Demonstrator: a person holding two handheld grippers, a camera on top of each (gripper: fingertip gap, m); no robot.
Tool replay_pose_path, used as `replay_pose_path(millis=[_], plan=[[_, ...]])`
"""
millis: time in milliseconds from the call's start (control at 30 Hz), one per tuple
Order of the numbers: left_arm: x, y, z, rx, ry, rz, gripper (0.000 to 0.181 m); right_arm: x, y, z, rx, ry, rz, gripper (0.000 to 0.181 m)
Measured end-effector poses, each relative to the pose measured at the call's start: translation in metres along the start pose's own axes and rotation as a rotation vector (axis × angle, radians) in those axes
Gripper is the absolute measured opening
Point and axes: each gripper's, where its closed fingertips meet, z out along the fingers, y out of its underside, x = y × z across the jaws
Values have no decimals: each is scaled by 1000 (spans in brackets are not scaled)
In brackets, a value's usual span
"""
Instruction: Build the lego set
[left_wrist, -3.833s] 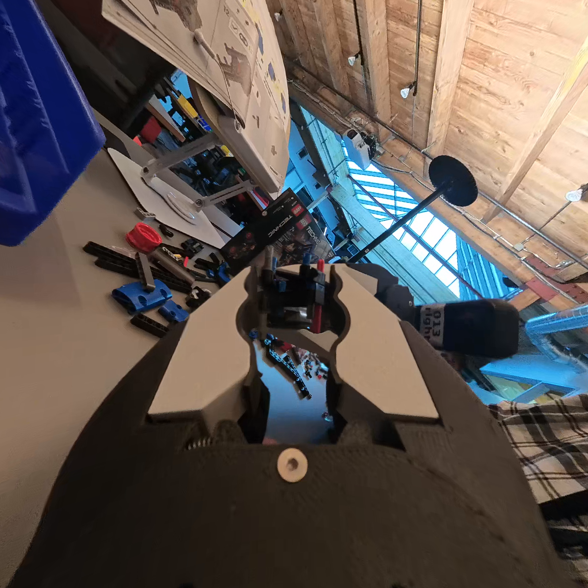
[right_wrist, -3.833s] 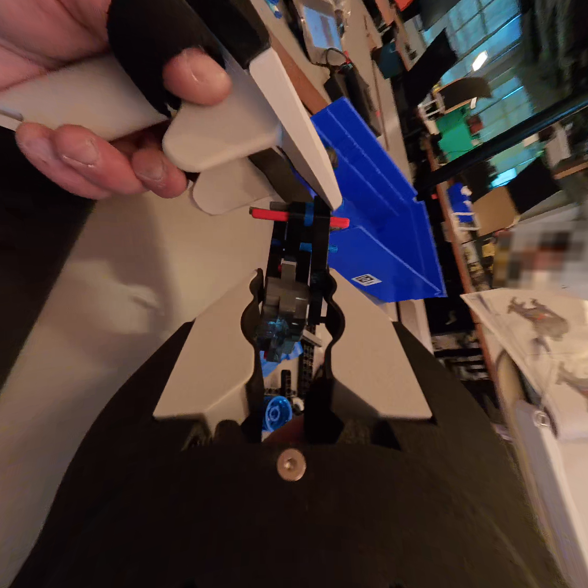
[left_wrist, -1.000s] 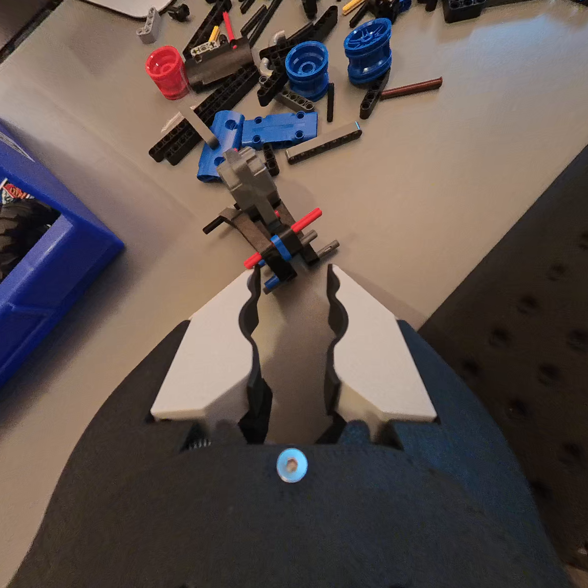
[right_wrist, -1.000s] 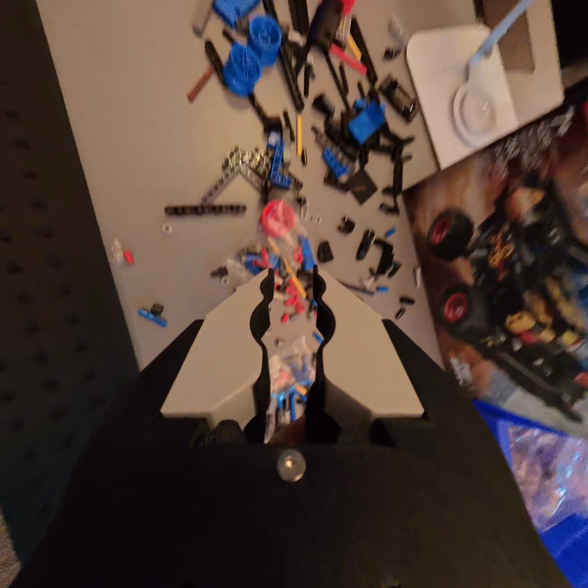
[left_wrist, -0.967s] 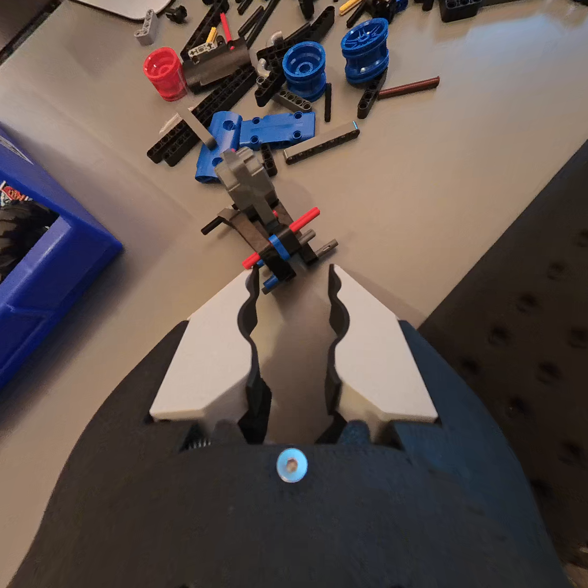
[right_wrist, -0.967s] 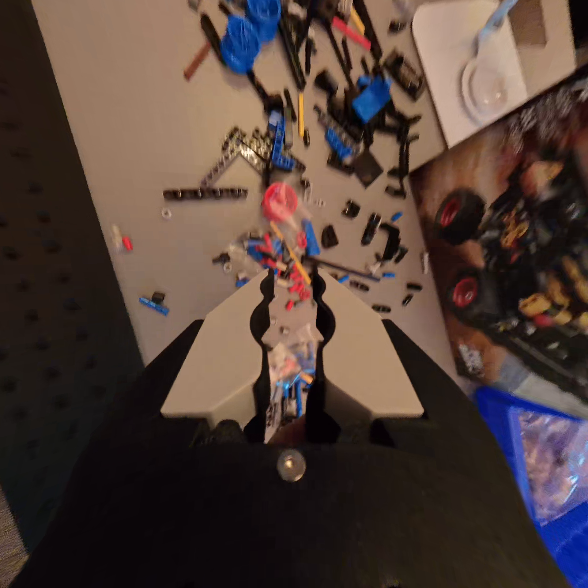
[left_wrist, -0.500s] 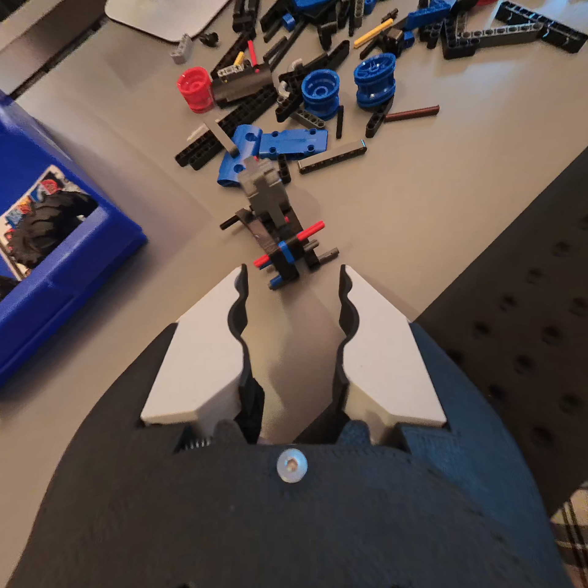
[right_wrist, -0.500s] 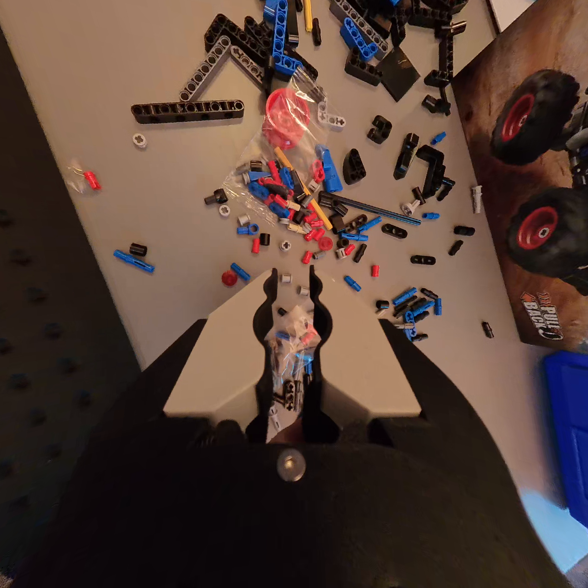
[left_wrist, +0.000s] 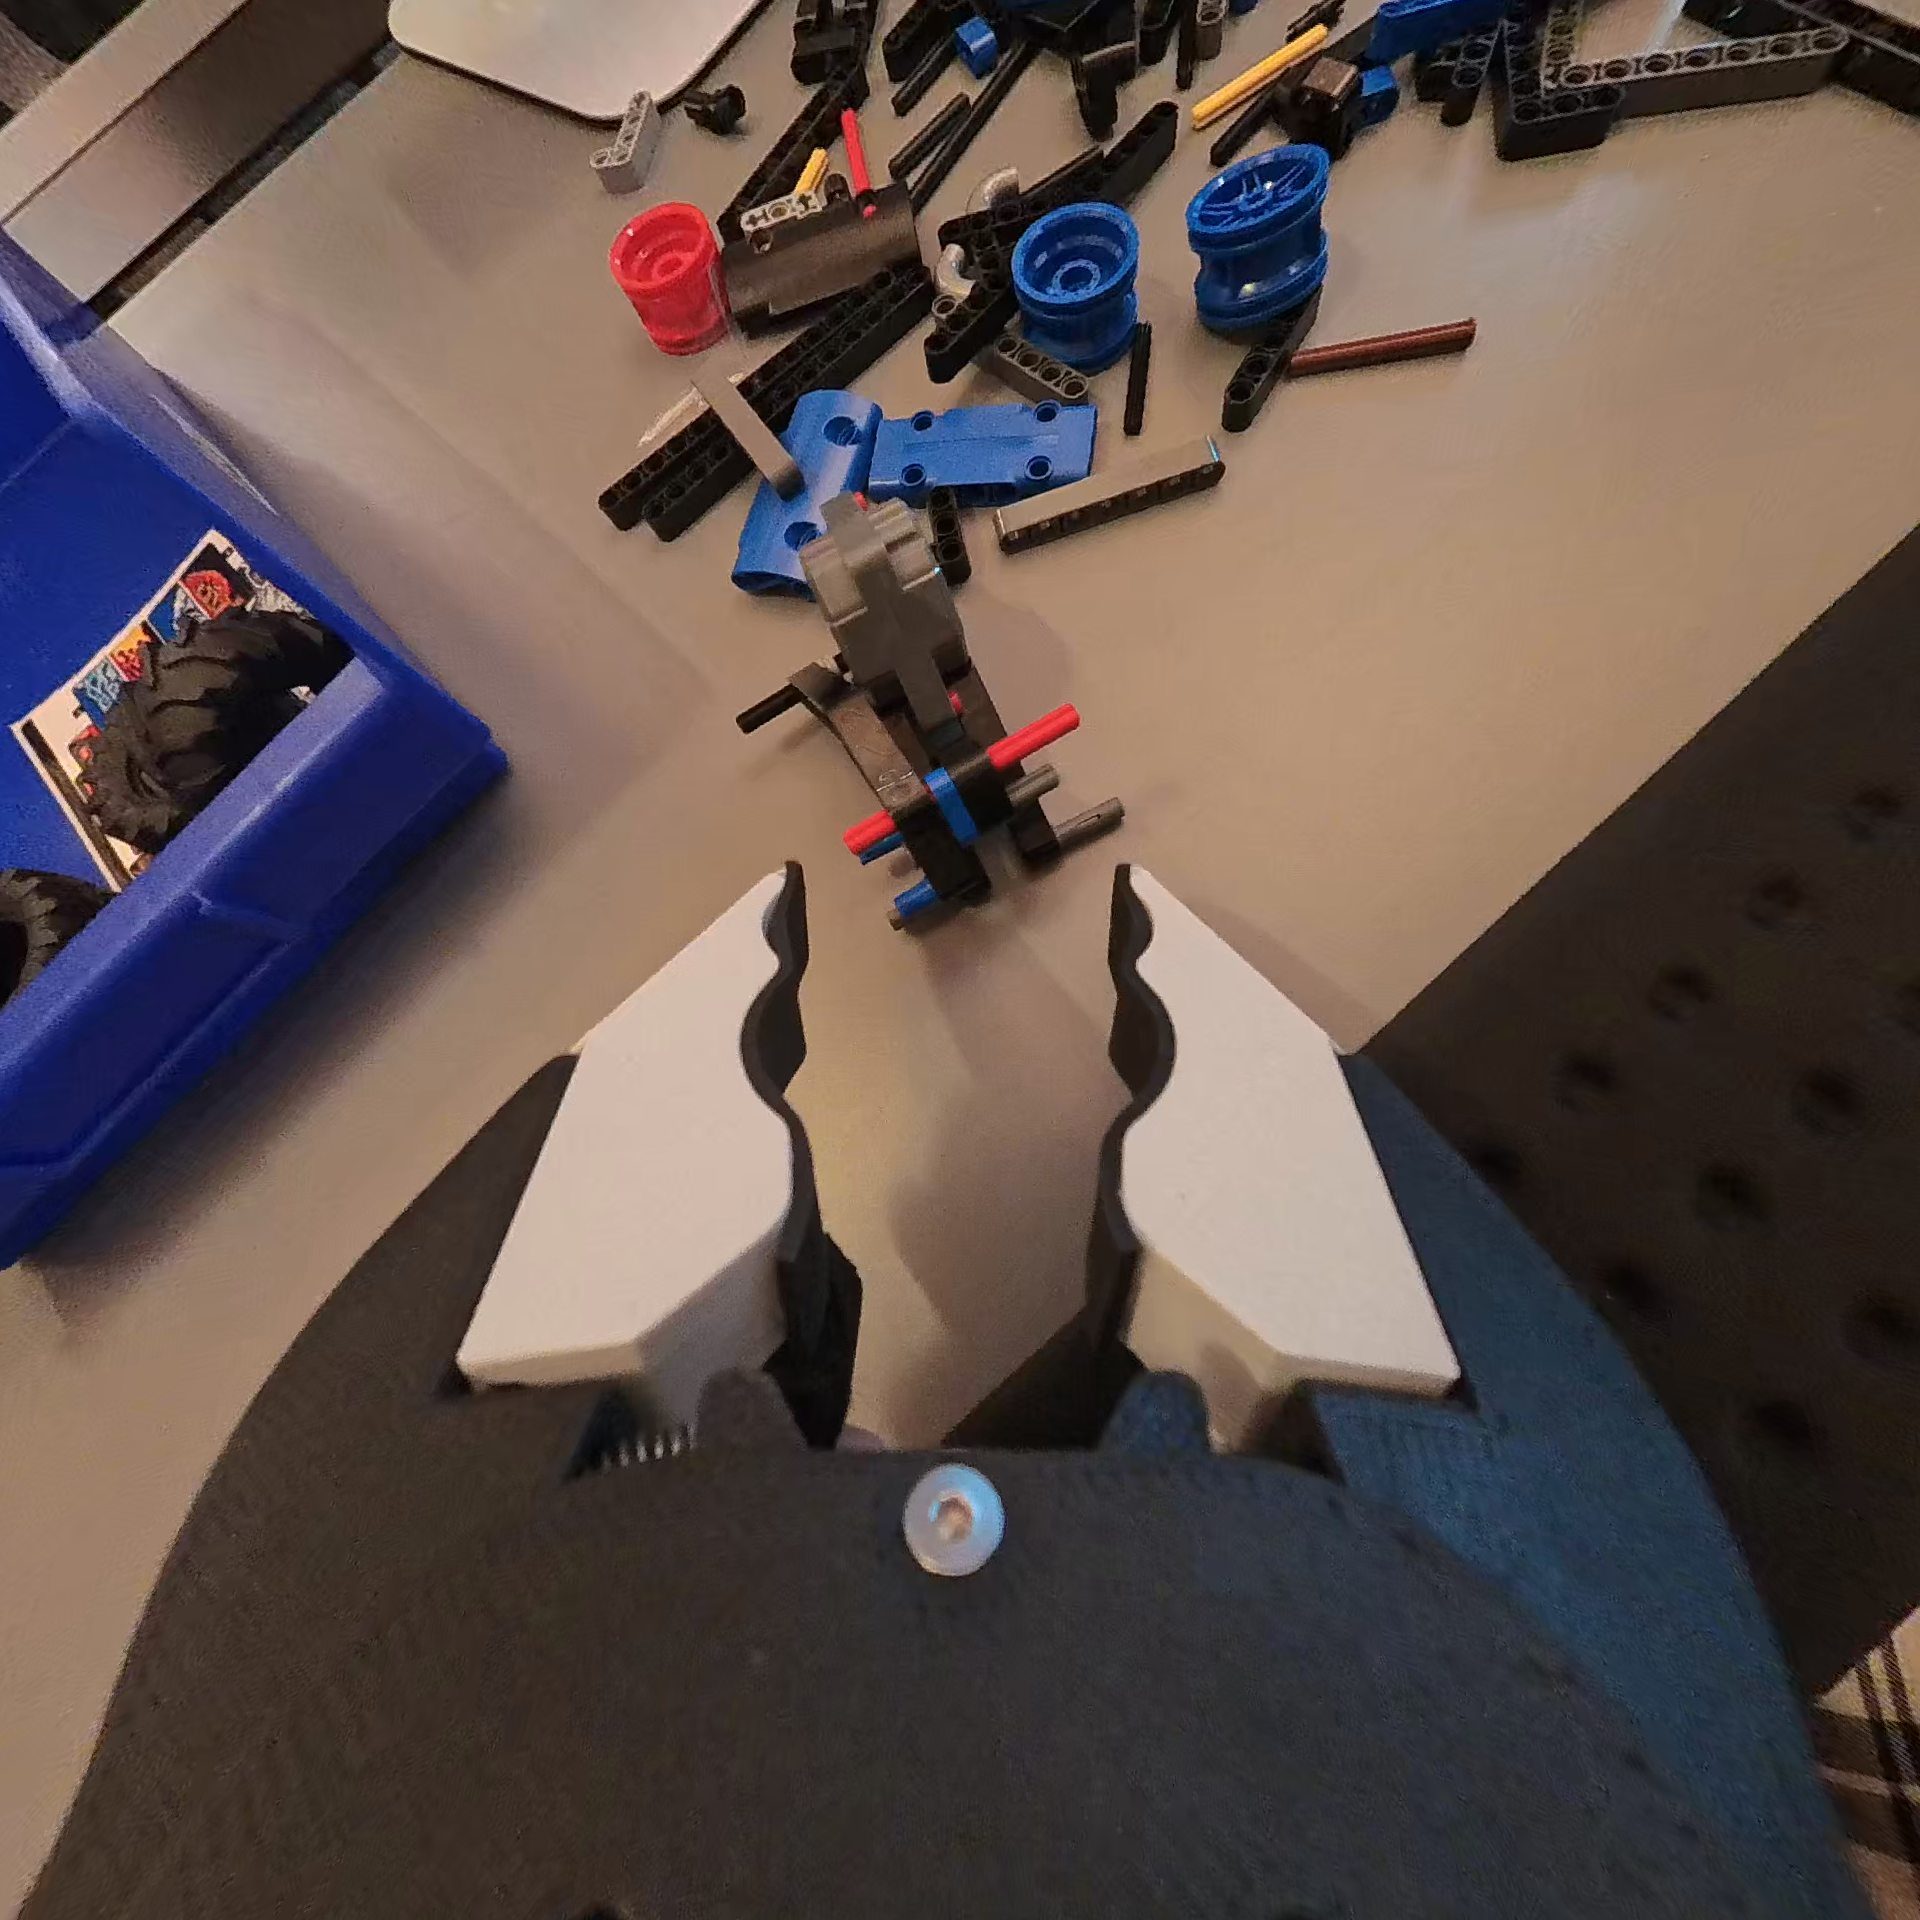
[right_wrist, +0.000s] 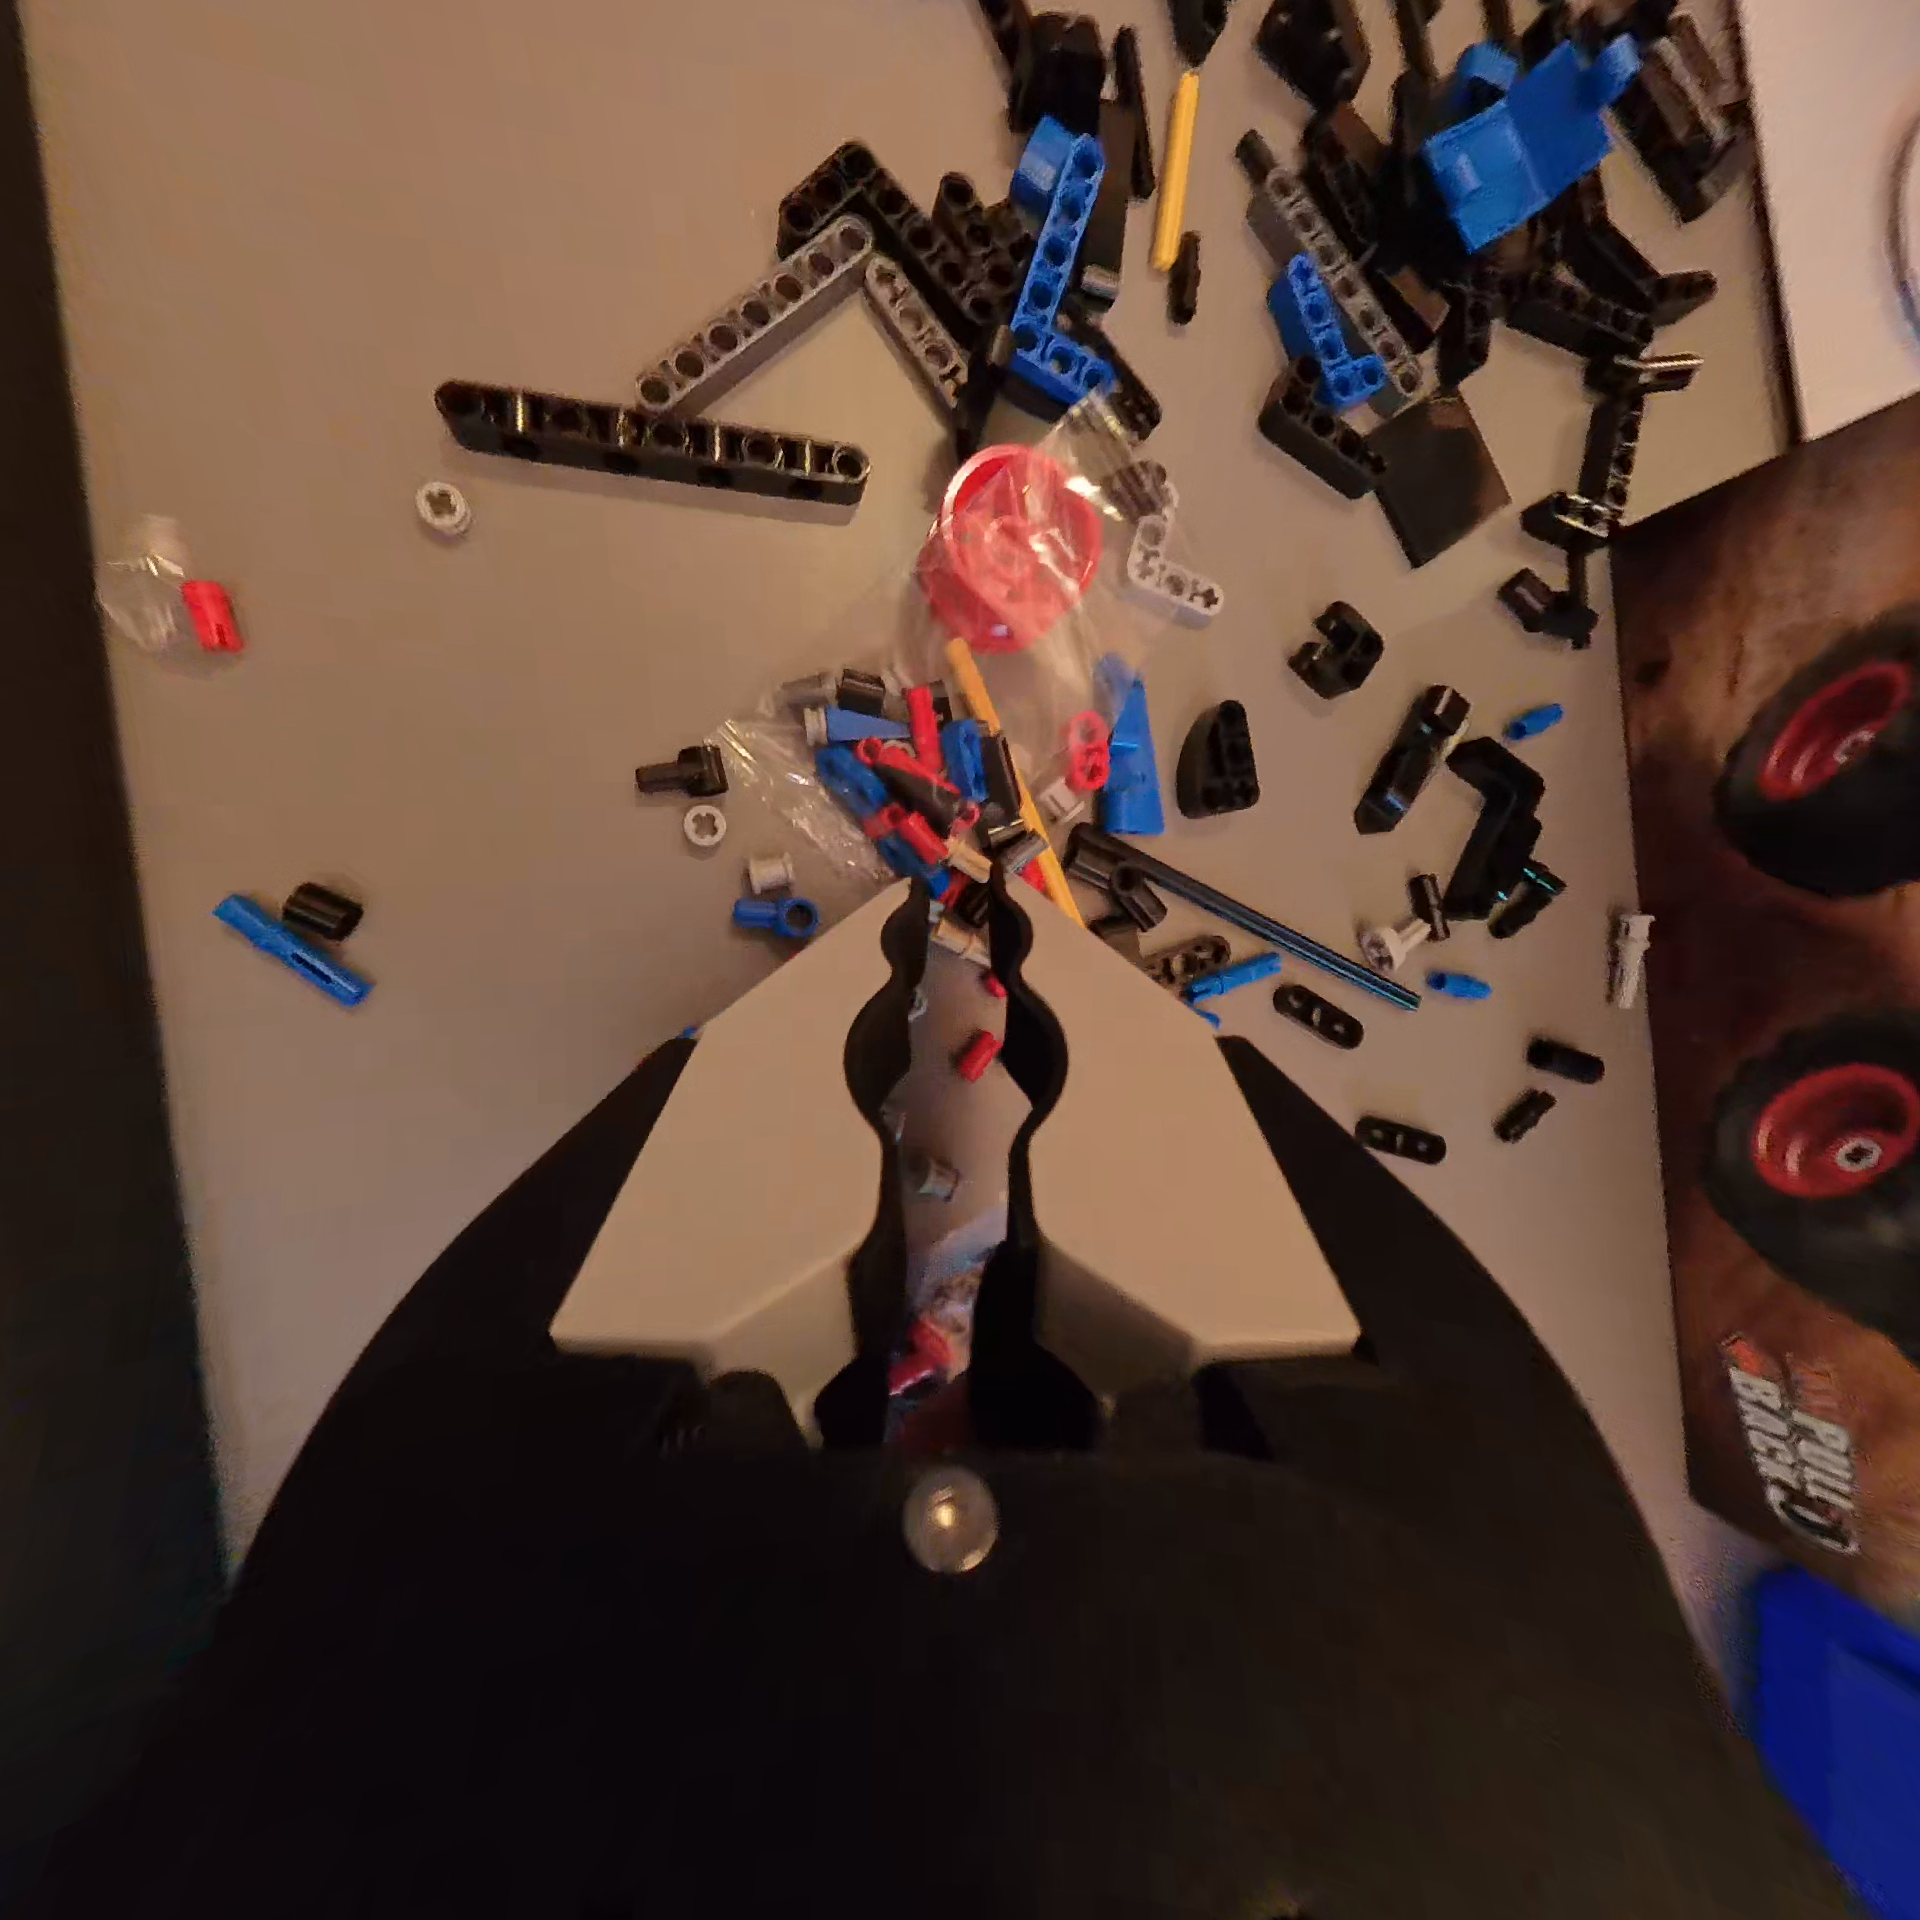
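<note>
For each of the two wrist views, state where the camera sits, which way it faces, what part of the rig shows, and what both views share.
Left wrist view: behind the left gripper, looking down at the part-built assembly on the table; jaws apart, empty.
Right wrist view: behind the right gripper, looking almost straight down on a clear bag of small parts; jaws narrowly apart.
Shared: the table and its scattered pieces.

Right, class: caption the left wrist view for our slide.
Open left gripper hovers behind the half-built assembly standing on the table.
</note>
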Motion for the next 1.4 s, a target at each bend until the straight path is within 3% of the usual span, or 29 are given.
replay_pose_path(millis=[400,467,733,833,933,1000,1133,1300,1400], plan=[[1,4,6,-18,4,12,57,-10,-2,4,9,-97,-43,10],[1,4,7,-16,5,8,57,-9,-1,6,4,-91,-37,3],[-4,3,1,9,-18,-15,60,-9,-1,-4,24,-81,5,2],[-14,-11,-10,70,-91,-7,62,-6,-6,-12,48,-53,23,2],[-14,-57,-36,247,-199,76,54,-9,-23,-22,127,-45,61,2],[12,-94,-44,361,-163,141,47,-12,-41,-27,205,-54,95,1],[98,-143,-17,455,134,206,42,-27,-82,-30,342,-105,99,2],[168,-161,40,406,344,302,35,-44,-112,-14,395,-171,47,1],[174,-164,58,377,323,339,29,-50,-121,-9,421,-202,34,2]])
